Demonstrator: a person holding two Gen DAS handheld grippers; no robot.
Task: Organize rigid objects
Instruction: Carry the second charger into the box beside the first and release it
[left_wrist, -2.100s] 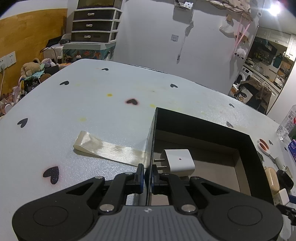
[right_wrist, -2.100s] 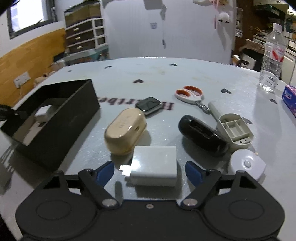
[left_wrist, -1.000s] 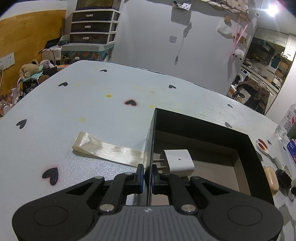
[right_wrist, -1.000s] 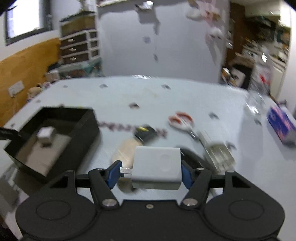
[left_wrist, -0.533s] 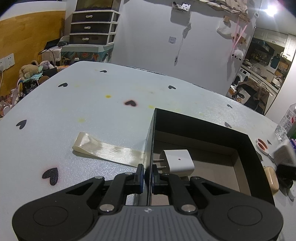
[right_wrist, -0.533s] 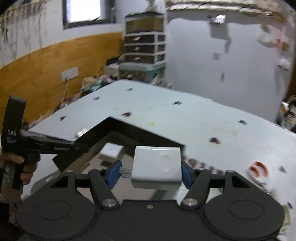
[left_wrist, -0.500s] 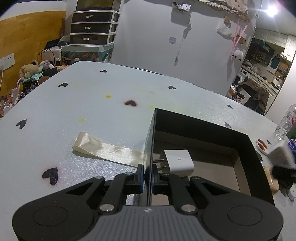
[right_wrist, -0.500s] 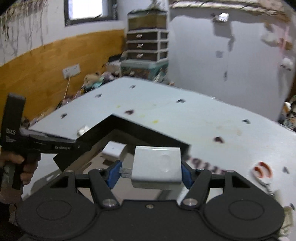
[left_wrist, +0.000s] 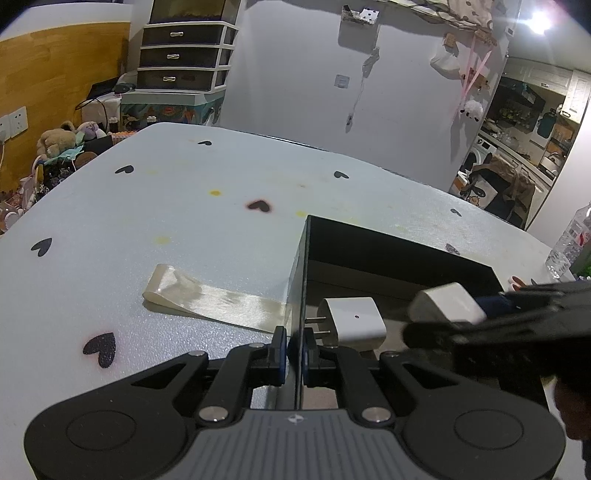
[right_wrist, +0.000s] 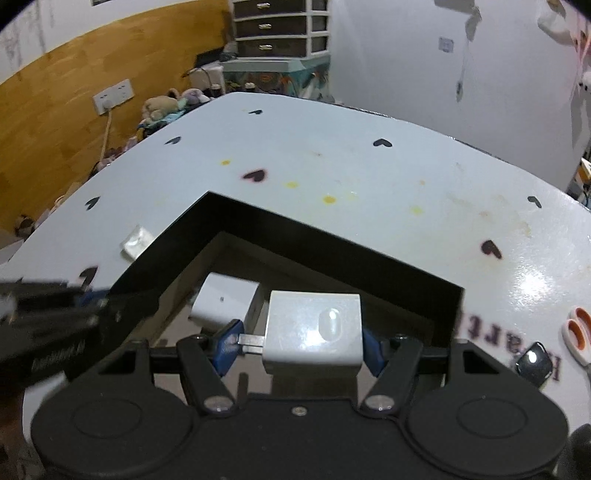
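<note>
Left gripper (left_wrist: 293, 350) clenched on open black cardboard box's (right_wrist: 332, 245) wall; right gripper (right_wrist: 300, 347) grasping white square plug adapter (right_wrist: 314, 326) — I'd lower beside the smaller white charger (right_wrist: 225, 301) — then release.

We are seeing a black open box (right_wrist: 332, 251) sitting on the desk, a white plug adapter (left_wrist: 356, 323) lying on its side on the box floor with prongs pointing at the near wall; a second white charger block (right_wrist: 313, 332) is hanging above the box interior, prongs sideways
</note>
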